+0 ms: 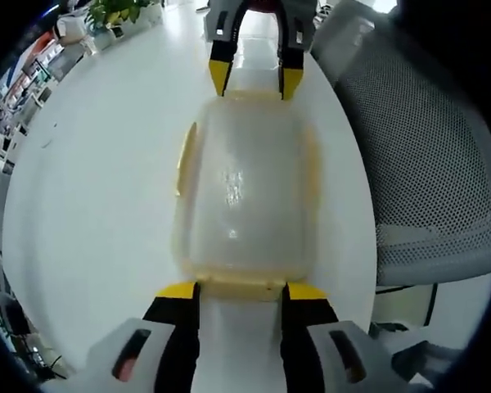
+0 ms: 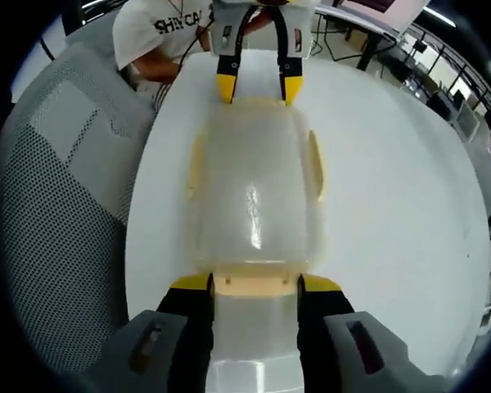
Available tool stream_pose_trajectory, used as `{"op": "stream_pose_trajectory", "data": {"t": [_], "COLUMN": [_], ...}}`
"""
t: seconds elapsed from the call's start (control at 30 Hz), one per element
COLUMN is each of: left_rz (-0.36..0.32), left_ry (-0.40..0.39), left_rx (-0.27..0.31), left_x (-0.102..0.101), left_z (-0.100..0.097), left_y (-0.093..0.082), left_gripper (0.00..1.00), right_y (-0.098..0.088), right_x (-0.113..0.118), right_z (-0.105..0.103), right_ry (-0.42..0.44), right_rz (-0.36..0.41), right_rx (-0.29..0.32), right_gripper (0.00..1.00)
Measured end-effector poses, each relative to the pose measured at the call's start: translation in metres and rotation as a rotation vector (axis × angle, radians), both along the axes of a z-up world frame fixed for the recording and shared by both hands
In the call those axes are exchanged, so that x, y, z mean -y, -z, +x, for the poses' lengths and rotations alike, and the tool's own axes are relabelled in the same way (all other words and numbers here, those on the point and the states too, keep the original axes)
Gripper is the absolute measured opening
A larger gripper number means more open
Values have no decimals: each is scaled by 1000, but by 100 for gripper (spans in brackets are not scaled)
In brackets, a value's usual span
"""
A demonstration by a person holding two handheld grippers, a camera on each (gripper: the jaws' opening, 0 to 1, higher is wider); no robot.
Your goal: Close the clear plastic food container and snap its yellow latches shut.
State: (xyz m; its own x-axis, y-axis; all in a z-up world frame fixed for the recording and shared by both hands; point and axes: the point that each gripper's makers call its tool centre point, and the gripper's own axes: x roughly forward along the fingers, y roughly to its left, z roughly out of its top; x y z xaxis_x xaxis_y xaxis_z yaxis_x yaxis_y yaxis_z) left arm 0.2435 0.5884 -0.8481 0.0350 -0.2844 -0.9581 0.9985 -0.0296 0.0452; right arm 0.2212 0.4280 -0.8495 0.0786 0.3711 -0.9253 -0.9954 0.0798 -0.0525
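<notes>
As seen in the left gripper view, one clear plastic food container (image 1: 245, 192) is placed lid-up on one white table (image 1: 98, 188), with its near short end lying just ahead of the left claw (image 1: 240, 291). The left claw is held open, and its two yellow-tipped jaws are positioned either side of the yellow latch (image 1: 241, 286) at that end. At the far short end, the right claw (image 1: 256, 82) is seen pointing back toward the camera, with its two jaws spread apart at the container's edge. One further yellow latch (image 1: 182, 155) is visible on the long side and stands slightly out from the lid. One grey mesh chair (image 1: 425, 164) is located beside the table.

In the right gripper view, the same arrangement is shown from the opposite end. The right claw (image 2: 268, 283) is held open, and the yellow end latch (image 2: 267, 282) is framed between its jaws. The container (image 2: 254, 188) extends away from it to the left claw (image 2: 255, 88), which is also spread. Two side latches are counted, one (image 2: 315, 164) on each (image 2: 195, 164) long side. A person in a white shirt (image 2: 159, 29) is seen beyond the table.
</notes>
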Motion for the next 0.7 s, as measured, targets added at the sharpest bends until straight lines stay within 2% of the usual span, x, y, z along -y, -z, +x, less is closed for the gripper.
{"op": "stream_pose_trajectory", "data": {"t": [0.2,0.43,0.53,0.57,0.7], "left_rz": [-27,-9,-1,5,6], "left_ry": [-12,-19,-21,-31,-38], "left_rx": [18,6,-5,-17,-5], "left_x": [-1,0,0,0,0], "left_z": [-6,-8,-13,-17,-16], "left_y": [-1,-1,0,-1,-4], "left_gripper": [33,32,32,33,33], "right_y": [0,-1,-3,-3,-2], "right_x": [0,0,1,1,1], "right_z": [-1,-1,-8,-8,-9], "right_ry": [-39,-42,-47,-51,-53], "right_rz": [-7,12,32,31,41], "right_rx": [11,-15,-56,-58,-59], "right_gripper": [37,36,36,36,36]}}
